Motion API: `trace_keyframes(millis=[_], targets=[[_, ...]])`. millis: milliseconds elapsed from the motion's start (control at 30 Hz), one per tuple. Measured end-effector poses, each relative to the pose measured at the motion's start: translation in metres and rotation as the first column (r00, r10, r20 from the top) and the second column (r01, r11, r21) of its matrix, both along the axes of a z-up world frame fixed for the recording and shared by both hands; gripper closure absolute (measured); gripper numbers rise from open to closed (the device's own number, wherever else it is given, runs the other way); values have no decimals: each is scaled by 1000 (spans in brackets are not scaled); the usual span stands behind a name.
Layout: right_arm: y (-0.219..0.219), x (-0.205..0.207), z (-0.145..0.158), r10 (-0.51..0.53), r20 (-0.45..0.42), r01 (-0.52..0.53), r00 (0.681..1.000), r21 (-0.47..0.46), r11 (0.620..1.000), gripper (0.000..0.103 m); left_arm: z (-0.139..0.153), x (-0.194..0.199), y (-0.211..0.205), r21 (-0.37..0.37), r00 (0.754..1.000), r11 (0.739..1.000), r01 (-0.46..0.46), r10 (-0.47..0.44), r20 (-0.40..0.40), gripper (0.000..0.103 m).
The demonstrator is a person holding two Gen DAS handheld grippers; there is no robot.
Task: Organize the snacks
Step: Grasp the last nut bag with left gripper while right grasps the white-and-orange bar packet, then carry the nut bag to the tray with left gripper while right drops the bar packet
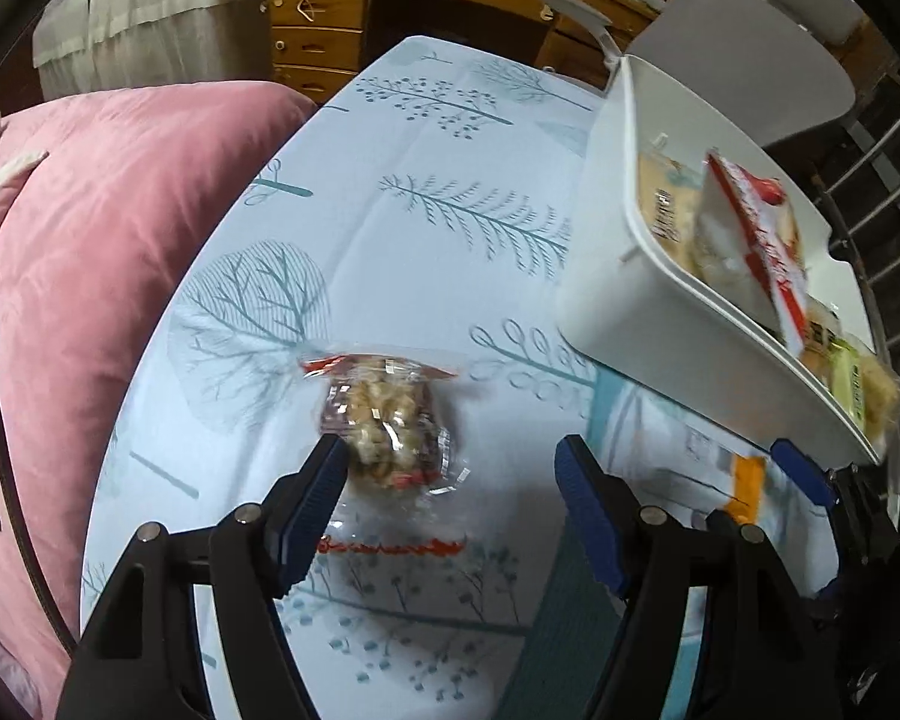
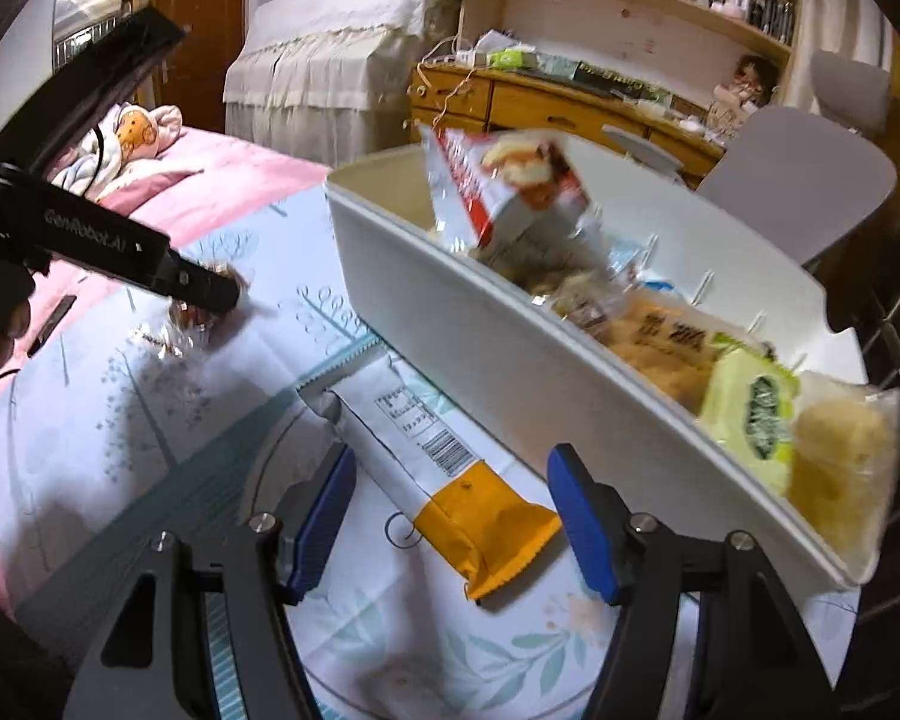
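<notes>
The left gripper (image 1: 450, 474) is held spread over a clear-wrapped nut snack (image 1: 387, 420) on the tree-print tablecloth (image 1: 426, 228), nothing pinched. The right gripper (image 2: 450, 504) is likewise spread above a white-and-orange packet (image 2: 450, 480). Behind, a white bin (image 2: 510, 348) is seen filled with snack packs.

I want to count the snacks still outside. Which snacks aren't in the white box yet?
Two: the clear wrapped nut snack between the left gripper's fingers, and the white-and-orange flat packet on the tablecloth. All others sit inside the white plastic box.
</notes>
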State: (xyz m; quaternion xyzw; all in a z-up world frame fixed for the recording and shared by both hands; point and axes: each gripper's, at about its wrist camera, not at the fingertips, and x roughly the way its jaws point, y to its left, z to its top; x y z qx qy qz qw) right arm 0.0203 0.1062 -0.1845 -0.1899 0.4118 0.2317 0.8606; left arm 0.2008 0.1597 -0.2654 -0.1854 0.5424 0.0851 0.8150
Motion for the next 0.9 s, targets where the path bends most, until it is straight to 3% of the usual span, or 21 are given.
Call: trace_keyframes(millis=[400,667,900], targets=[[9,10,-19,4,-50,-8,999,-79,997,42,-18,20,10,32,998,999,-28,30,-52,33],[15,9,-16,25,-104,-35,994,-97,995,55,-18,21,14,58,997,998,-16,20,-68,57],[25,0,-11,29,-172,-48,985,-108,993,67,-17,19,17,42,998,999,-2,5,-68,59]])
